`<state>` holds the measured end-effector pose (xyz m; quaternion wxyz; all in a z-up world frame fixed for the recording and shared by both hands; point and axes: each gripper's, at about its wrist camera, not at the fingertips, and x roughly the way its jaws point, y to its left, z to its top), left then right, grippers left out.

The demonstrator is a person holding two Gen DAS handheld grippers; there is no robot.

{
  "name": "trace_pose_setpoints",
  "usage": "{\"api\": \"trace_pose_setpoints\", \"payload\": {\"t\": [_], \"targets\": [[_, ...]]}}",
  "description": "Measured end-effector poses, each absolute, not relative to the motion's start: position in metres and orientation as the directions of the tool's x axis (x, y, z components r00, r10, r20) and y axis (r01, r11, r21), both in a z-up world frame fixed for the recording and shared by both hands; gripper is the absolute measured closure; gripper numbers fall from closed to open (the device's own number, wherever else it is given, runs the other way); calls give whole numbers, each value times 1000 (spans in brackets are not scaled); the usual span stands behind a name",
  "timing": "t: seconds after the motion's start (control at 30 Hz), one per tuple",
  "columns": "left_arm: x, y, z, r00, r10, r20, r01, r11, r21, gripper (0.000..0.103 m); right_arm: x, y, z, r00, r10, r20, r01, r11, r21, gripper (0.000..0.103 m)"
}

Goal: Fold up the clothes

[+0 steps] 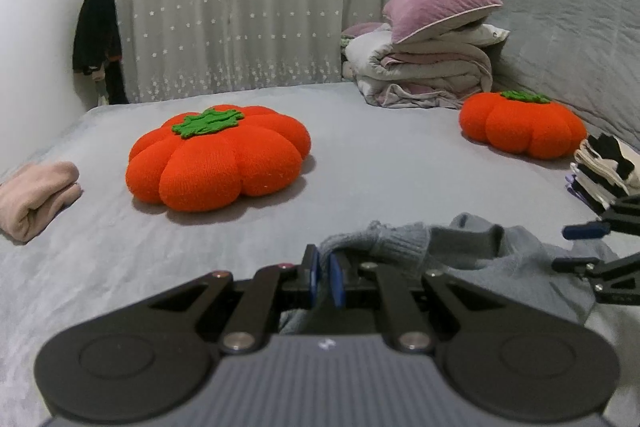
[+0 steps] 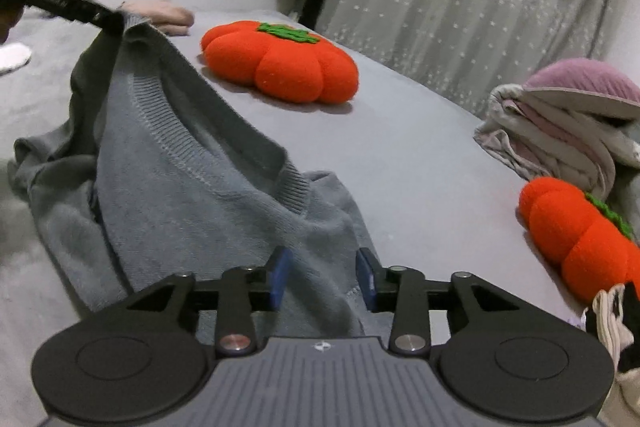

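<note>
My left gripper (image 1: 324, 281) has its fingers pinched tight on the collar of the gray sweater (image 2: 208, 195), which lies on the bed (image 1: 400, 167). My right gripper (image 2: 324, 279) has fingers partly open around the cloth, not squeezing. I should pinch it, then pull flat; I see no boxes or baskets.

Both cameras ride low over the bed (image 1: 380, 163), each looking forward and slightly down along its own jaws. The left wrist view faces the curtain (image 1: 240, 7) squarely, close above the grey sweater (image 1: 460, 251). The right wrist view sits nearer the sweater (image 2: 192, 195) and is tilted, looking across it toward the left gripper (image 2: 108, 19). Both take in the two pumpkin cushions (image 1: 218, 157) and the folded bedding (image 1: 424, 71).
</note>
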<state>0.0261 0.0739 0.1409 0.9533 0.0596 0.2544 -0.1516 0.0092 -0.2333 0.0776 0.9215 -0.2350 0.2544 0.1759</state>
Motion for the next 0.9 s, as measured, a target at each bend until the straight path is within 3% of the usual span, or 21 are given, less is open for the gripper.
{"api": "trace_pose_setpoints", "payload": {"t": [0.2,0.4,0.47,0.57,0.67,0.83,0.9], "targets": [[14,77,147,815,-342,-468,385,923,-5,95,24,-239,76,813,215,-541,-421,859,-291,61],[6,107,160,804,-472,-362,433,882,-188,95,40,-265,85,831,228,-508,-339,931,-135,55],[9,111,158,807,-444,-390,402,896,-190,95,42,-269,84,826,256,-502,-350,931,-101,55],[11,114,151,803,-419,-425,385,908,-167,95,39,-248,70,781,310,-542,-482,851,-207,55],[12,115,149,800,-414,-435,382,910,-162,95,39,-226,55,791,249,-559,-493,801,-339,55],[16,116,147,811,-362,-459,330,932,-153,95,55,-246,66,825,243,-511,-397,892,-217,55],[20,112,145,810,-349,-472,323,936,-139,95,53,-250,65,808,294,-511,-444,873,-200,55]]}}
